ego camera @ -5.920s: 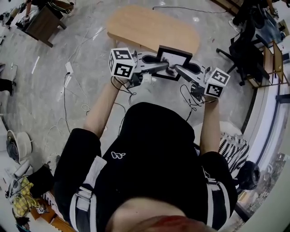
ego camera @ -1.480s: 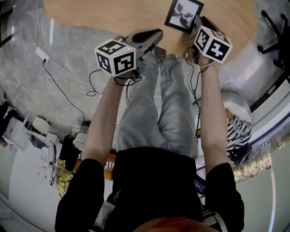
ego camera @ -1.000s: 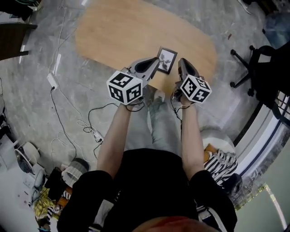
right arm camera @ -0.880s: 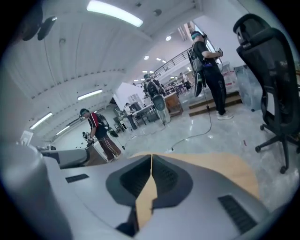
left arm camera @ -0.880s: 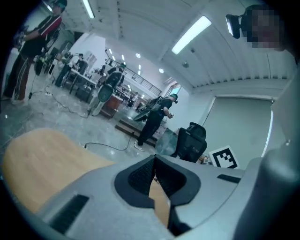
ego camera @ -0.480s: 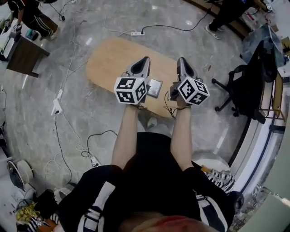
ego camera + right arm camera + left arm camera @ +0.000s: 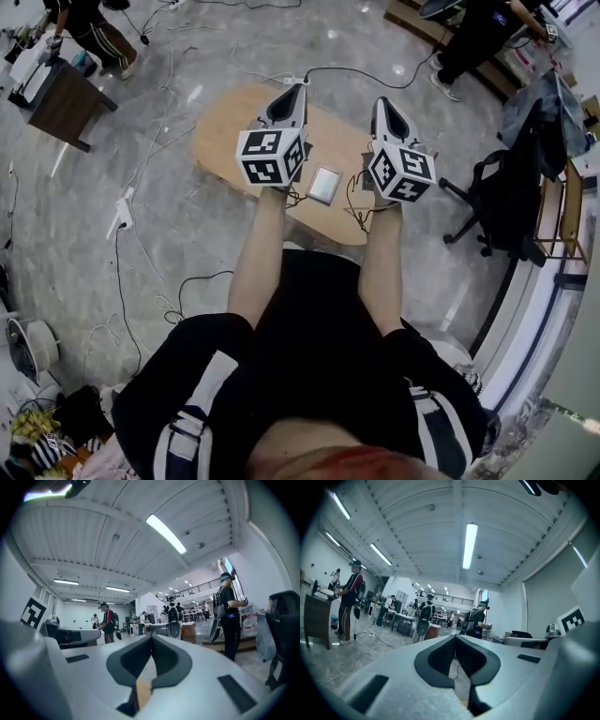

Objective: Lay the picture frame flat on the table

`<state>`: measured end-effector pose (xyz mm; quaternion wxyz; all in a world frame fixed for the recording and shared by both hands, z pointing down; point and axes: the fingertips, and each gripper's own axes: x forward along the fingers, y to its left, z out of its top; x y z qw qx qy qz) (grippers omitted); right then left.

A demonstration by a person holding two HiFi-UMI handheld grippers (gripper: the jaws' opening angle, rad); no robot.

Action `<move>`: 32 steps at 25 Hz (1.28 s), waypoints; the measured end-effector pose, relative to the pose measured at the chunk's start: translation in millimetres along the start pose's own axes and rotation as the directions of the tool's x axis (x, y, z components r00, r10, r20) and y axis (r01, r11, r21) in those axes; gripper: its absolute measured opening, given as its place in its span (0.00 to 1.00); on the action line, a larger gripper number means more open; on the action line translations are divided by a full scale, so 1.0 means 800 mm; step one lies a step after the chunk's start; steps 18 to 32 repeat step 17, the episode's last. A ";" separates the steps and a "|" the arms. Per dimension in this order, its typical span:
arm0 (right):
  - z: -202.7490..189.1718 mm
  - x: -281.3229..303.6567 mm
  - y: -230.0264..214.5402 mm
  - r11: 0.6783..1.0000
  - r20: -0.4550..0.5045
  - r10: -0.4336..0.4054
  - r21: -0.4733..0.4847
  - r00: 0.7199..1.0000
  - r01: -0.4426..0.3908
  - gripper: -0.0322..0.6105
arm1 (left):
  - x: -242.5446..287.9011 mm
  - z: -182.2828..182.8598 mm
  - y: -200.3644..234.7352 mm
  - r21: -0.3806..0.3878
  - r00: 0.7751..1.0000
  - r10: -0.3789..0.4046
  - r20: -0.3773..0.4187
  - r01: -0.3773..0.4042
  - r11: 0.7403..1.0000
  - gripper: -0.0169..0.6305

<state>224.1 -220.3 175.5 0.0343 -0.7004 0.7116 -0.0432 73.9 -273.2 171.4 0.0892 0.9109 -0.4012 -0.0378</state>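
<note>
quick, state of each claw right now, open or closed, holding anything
left claw: closed, holding nothing
right claw: closed, holding nothing; the small grey rectangular picture frame lies on the oval wooden table, free of both

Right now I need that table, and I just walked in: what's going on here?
A person at the wooden table holds a gripper in each hand. The left gripper and right gripper are both shut and empty, raised above the tabletop and pointing out into the room. The picture frame lies flat on the table below them, touched by neither.
</note>
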 end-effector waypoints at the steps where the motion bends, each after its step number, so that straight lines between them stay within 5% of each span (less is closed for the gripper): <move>1: 0.005 -0.002 0.000 1.000 0.006 0.002 -0.010 1.000 -0.002 0.07 | -0.001 0.003 -0.004 0.003 1.000 -0.003 0.006 0.003 1.000 0.04; 32: 0.039 -0.002 -0.002 0.997 0.034 -0.005 -0.072 0.999 0.008 0.07 | 0.016 0.026 -0.019 -0.004 0.998 -0.049 0.027 0.049 0.999 0.04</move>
